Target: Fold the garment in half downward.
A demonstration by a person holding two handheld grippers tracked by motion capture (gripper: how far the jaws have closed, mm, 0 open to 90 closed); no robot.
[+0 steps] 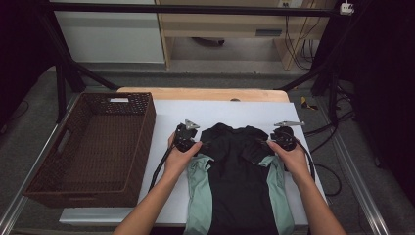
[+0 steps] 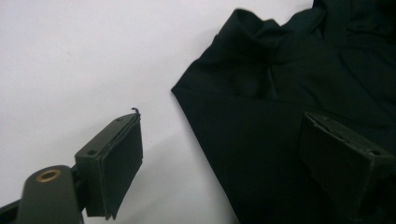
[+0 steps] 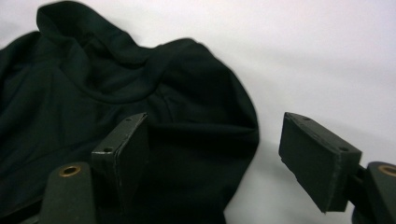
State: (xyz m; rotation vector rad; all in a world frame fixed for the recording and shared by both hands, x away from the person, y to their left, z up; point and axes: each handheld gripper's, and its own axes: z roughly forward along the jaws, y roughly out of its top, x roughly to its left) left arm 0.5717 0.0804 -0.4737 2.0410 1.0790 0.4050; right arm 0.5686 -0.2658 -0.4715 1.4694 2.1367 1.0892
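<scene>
A black shirt with pale green sleeves lies folded lengthwise on a white sheet, collar towards the far side. My left gripper is at its left shoulder. In the left gripper view the left gripper is open: one jaw is over the bare sheet, the other over the black shirt, whose edge runs between them. My right gripper is at the right shoulder. The right gripper view shows the right gripper open too, its jaws astride the rounded shoulder of the shirt.
A dark brown wicker basket stands at the left of the table, beside the white sheet. The wooden table edge shows at the far side. Black frame legs and cables stand on the floor beyond and to the right.
</scene>
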